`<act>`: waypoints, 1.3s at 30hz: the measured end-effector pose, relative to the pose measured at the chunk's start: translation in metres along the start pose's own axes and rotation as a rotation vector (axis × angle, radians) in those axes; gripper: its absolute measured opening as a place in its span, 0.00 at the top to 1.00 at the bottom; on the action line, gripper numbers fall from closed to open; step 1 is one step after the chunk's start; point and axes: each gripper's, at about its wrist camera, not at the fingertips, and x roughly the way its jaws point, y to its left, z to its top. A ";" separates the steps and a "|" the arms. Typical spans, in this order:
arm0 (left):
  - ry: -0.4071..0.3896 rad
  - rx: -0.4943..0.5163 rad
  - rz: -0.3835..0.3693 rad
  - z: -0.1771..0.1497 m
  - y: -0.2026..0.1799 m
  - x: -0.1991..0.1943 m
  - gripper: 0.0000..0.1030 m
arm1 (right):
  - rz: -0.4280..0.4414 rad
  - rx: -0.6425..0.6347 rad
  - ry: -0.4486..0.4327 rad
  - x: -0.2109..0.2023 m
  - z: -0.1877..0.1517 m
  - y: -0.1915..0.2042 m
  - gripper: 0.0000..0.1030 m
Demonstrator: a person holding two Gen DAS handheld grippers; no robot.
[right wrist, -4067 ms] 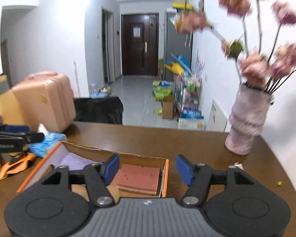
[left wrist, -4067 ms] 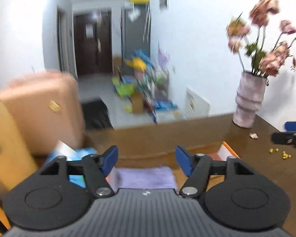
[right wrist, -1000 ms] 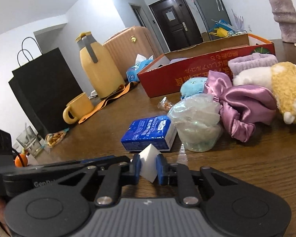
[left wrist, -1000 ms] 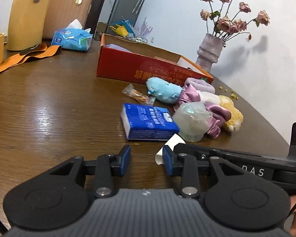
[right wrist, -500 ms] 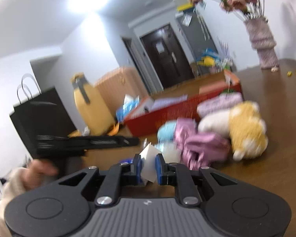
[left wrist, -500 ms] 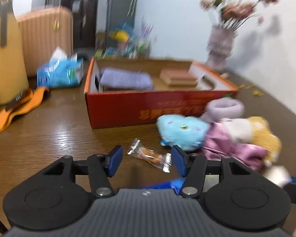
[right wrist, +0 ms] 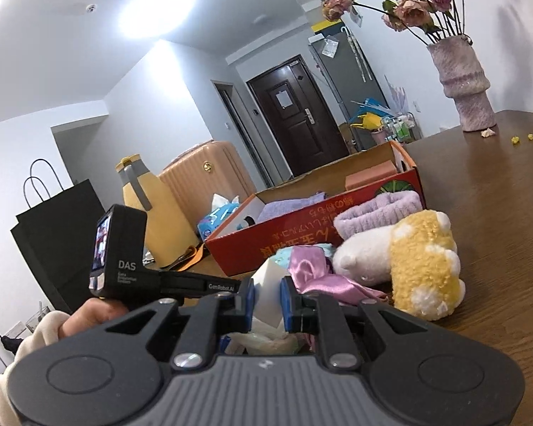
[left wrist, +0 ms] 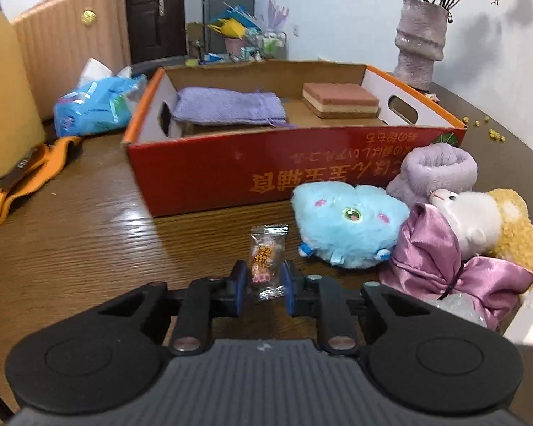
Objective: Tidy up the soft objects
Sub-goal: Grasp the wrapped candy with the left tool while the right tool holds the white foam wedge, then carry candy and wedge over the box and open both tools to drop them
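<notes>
Only the left wrist view shows the red box's (left wrist: 231,174) inside: a folded purple cloth (left wrist: 227,106) and a pink sponge block (left wrist: 339,99), with bare floor between them. There the left hand-held gripper (left wrist: 264,285) has just been closing on a wrapped snack packet (left wrist: 266,259) on the counter (left wrist: 71,241); its pads seem to press it. Half a second ago they stood spread. The right wrist view alone shows the right hand-held gripper (right wrist: 266,300) pinching a white sponge (right wrist: 268,298), as before. The blue plush (left wrist: 348,223), purple satin bow (left wrist: 440,266) and yellow plush (right wrist: 423,262) crowd the box's near wall.
</notes>
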 end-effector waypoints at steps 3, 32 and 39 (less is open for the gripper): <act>-0.058 -0.007 0.019 -0.006 0.007 -0.028 0.79 | 0.008 -0.013 -0.019 -0.008 0.000 0.004 0.85; -0.002 -0.130 -0.216 0.164 0.038 0.068 0.79 | -0.068 -0.165 0.096 0.173 0.192 -0.020 0.85; 0.095 -0.090 -0.220 0.204 0.028 0.153 0.79 | -0.150 -0.074 0.337 0.323 0.221 -0.077 0.84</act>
